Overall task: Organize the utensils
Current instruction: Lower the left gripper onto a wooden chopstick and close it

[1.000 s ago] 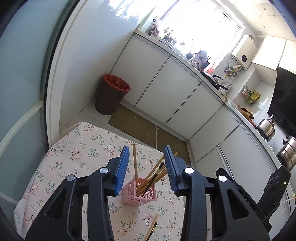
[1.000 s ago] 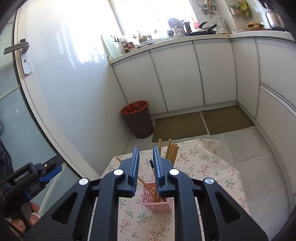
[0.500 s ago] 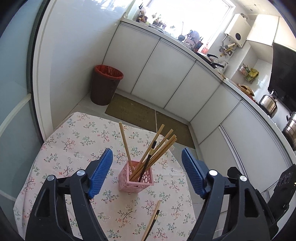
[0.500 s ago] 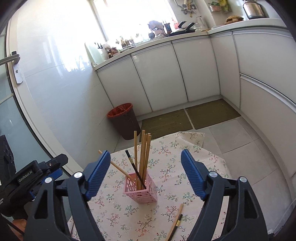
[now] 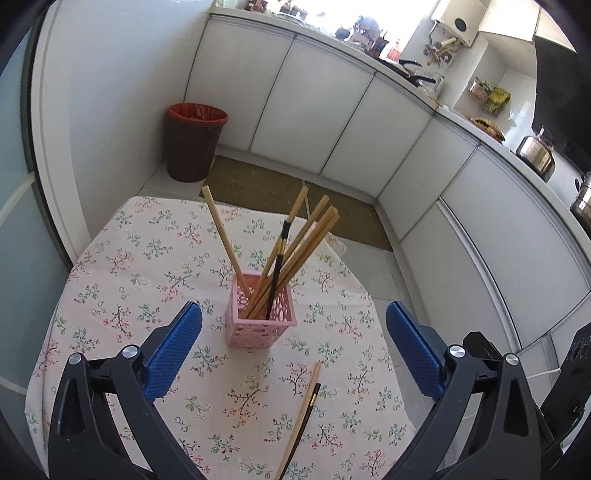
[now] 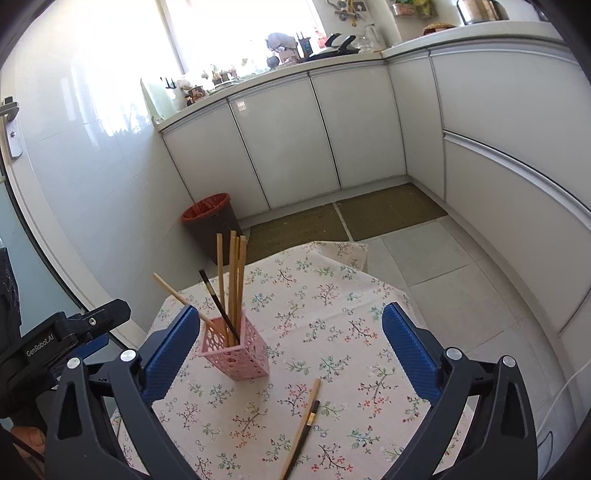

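Both grippers, left (image 5: 293,347) and right (image 6: 290,349), are opening wide, empty. Near the pink holder (image 5: 260,320), your loose chopsticks (image 6: 301,428) look light, stiff, slippery; pinch mid-shaft.

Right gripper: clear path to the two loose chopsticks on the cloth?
Probably yes. The right gripper, jaws opening and empty, faces the loose chopsticks lying bare on the tablecloth; the pink holder stands off to one side.

Landmark = dark trash bin (image 5: 195,142) with red liner, on the floor against the white wall. Right of it: run of white cabinets (image 5: 314,107) under a cluttered counter. In front of it, toward the cabinets: two brown floor mats (image 6: 347,221) side by side. Far right along the counter: steel kettle (image 5: 536,155). Above the bin's side: bright window (image 6: 240,33).
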`<state>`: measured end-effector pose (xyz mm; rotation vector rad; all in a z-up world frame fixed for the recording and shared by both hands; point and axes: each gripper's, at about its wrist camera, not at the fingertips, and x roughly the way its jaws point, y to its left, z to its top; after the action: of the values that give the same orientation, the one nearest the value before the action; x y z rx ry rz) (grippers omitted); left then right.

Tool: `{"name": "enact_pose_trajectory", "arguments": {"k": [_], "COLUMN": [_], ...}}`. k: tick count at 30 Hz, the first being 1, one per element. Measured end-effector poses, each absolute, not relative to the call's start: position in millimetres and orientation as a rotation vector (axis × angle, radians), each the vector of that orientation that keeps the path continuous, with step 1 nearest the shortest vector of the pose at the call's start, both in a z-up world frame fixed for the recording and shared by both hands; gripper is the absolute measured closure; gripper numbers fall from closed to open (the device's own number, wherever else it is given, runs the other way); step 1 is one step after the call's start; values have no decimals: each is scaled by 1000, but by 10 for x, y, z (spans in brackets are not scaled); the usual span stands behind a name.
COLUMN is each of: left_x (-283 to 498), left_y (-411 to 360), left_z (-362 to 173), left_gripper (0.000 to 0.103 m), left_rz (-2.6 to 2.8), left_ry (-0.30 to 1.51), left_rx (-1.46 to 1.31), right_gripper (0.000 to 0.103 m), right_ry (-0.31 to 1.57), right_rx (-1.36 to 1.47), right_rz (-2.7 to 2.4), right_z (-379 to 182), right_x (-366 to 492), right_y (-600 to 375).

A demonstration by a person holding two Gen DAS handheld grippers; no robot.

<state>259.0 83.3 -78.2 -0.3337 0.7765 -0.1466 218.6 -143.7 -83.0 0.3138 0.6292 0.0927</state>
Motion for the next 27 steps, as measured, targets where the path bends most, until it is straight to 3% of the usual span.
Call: {"name": "enact_pose_trajectory", "arguments": {"k": [15,23,25,27], "left_x": [2900,3176,3230,3279], "left_y": [-12,-372,-421,-469], "left_z": [-1879,-2432,-2511,-2590], "left_gripper": [7,8,11,23], "left_rz": [-194,-190,-156,-147], "left_ry": [1141,1279,1259,1263], "left_rx": [-31,-16,9,23], "right_gripper": [7,7,7,7], "right_ry": [868,991,1036,1055], "right_rx": [452,619,666,724], "right_rz": [-53,-106,-114,-130], "right_z": [-1712,-2114,-2225,-2306], "right_x": [1811,1848,1868,1857], "right_y": [-2231,-2576,-2654,-2743]}}
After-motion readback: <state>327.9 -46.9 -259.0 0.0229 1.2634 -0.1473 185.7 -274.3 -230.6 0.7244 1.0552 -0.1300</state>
